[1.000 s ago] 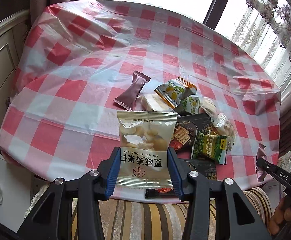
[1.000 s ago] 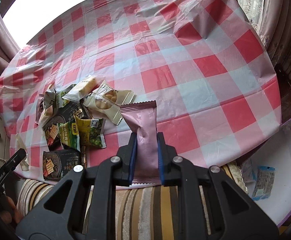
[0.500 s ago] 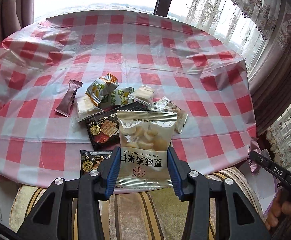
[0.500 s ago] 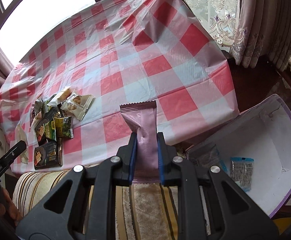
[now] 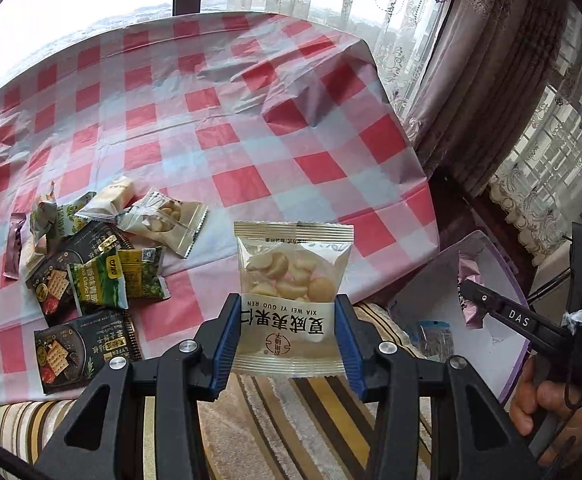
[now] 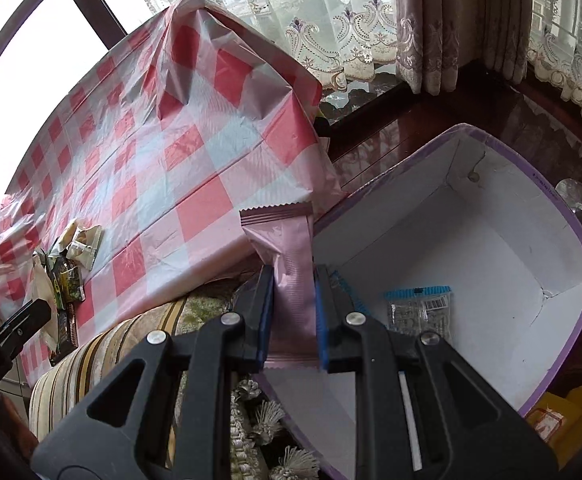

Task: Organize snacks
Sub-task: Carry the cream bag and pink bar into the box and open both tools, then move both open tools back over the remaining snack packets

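My left gripper (image 5: 287,336) is shut on a clear packet of pale nut snacks (image 5: 293,280), held upright above the table's near edge. My right gripper (image 6: 291,314) is shut on a pink wrapped bar (image 6: 289,264), held over the near rim of a white box with a purple rim (image 6: 563,216). In that box lies a small blue-edged packet (image 6: 419,312). In the left wrist view the right gripper (image 5: 469,286) shows at the right, over the same box (image 5: 503,264). A heap of snack packets (image 5: 91,256) lies on the red-and-white checked tablecloth (image 5: 227,128).
A striped cushioned seat (image 5: 315,420) runs below the table's near edge. Curtains (image 5: 491,80) and a dark wooden ledge (image 6: 403,128) stand to the right of the table. A person's hand (image 5: 547,404) grips the right tool's handle. A yellow packet (image 6: 559,416) lies beside the box.
Both grippers have swung to the right with their packets, away from the heap. The white box has come into view under the right gripper, and the left view has rolled toward it.
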